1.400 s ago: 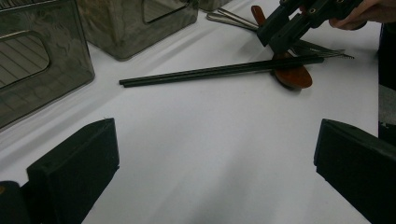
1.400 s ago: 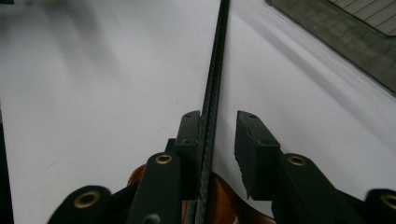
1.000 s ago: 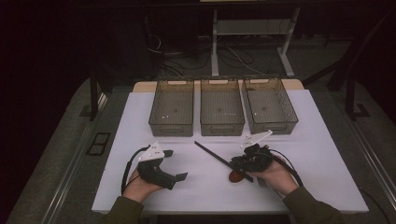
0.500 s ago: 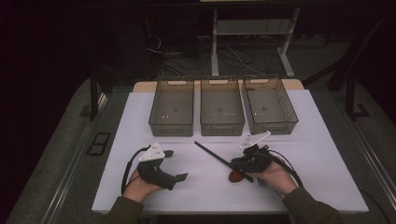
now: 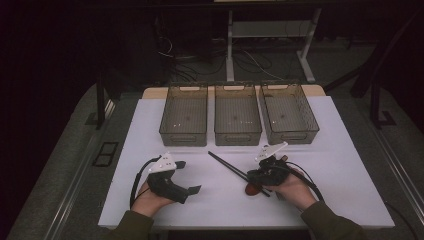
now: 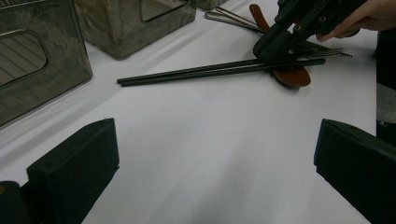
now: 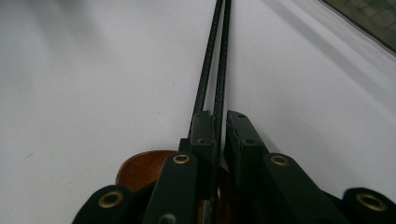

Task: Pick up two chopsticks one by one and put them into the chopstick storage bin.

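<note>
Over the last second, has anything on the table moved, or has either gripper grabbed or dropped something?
Nothing visibly changed. The right gripper stays closed on the pair of thin black chopsticks, over the brown wooden spoon. The left gripper keeps resting open on the white table, and the three clear plastic bins stand as before.

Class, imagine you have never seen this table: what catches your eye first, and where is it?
First, the pair of black chopsticks lying slantwise on the white table, with the right gripper shut on them above a brown wooden spoon. Behind stand three clear bins in a row. The left gripper rests open at the near left.
</note>
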`<action>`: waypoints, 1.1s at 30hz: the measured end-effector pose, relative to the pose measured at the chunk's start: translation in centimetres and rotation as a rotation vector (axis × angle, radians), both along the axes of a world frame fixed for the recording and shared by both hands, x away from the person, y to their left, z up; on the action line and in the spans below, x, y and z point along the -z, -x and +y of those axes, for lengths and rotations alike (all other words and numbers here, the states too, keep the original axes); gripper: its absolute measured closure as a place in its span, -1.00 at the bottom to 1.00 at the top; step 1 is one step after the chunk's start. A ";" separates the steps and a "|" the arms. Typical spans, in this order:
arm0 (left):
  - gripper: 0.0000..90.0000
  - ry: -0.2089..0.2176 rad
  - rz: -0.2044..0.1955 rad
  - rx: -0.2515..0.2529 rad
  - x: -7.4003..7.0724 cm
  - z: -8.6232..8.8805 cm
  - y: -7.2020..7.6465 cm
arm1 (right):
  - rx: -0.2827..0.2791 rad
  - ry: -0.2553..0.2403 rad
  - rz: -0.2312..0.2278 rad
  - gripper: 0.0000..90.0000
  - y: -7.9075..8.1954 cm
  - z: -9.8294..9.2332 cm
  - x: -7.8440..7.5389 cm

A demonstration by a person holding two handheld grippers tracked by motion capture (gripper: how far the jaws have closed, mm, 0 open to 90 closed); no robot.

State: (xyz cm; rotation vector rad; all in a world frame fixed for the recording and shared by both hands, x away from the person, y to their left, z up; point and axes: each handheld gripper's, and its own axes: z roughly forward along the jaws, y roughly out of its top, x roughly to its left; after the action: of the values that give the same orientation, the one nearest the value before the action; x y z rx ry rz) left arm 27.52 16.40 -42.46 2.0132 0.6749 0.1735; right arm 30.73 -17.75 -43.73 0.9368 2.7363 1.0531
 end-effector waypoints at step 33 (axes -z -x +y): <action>-1.00 0.003 -0.004 0.003 0.0 0.0 0.0 | 0.063 -0.032 -0.003 0.88 -0.1 -0.6 -0.3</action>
State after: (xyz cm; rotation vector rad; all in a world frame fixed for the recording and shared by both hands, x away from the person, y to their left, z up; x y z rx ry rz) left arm 27.52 16.41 -42.43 2.0102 0.6686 0.1747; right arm 30.88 -18.31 -43.42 1.0175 2.6767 1.0897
